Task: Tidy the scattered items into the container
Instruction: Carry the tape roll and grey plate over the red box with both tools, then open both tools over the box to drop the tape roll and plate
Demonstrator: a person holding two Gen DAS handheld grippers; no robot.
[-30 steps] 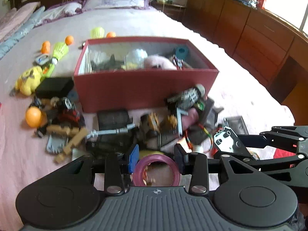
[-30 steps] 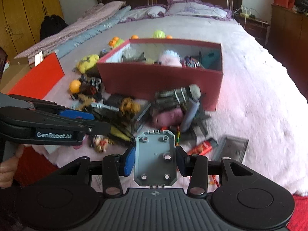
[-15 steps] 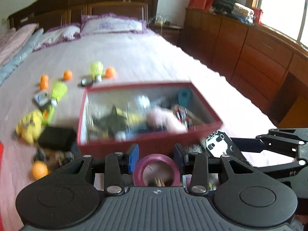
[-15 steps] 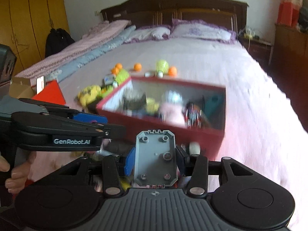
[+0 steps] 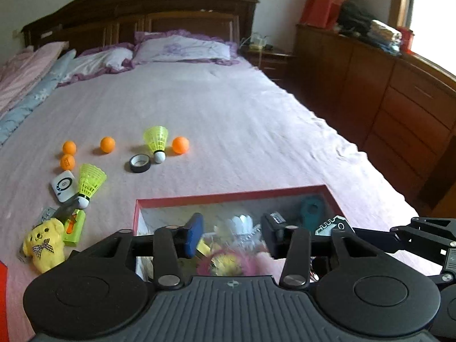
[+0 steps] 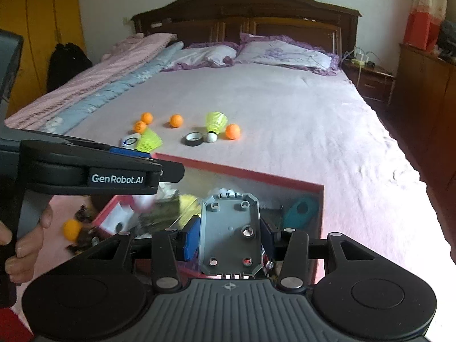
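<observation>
The red box point(image 5: 228, 196) point(image 6: 256, 175) lies just below both grippers, with several toys inside. My left gripper point(image 5: 232, 235) hangs over it and its jaws are opening. The pink tape ring point(image 5: 225, 263) is a blur under the pads and touches neither of them. My right gripper point(image 6: 229, 236) is shut on a grey studded plate point(image 6: 230, 233), held upright over the box's right half. The plate's corner point(image 5: 332, 225) also shows at the right of the left wrist view. A hand point(image 6: 25, 245) grips the left tool.
Beyond the box on the pink bedspread lie orange balls point(image 5: 180, 144), two yellow shuttlecocks point(image 5: 156, 138), a black tape roll point(image 5: 139, 163) and a white device point(image 5: 64, 185). A yellow plush bear point(image 5: 42, 242) lies at the left. A wooden dresser point(image 5: 399, 99) runs along the right.
Both grippers rose and moved forward from the toy pile to above the box. The left jaws spread and the pink ring dropped out of them. The grey plate stayed clamped.
</observation>
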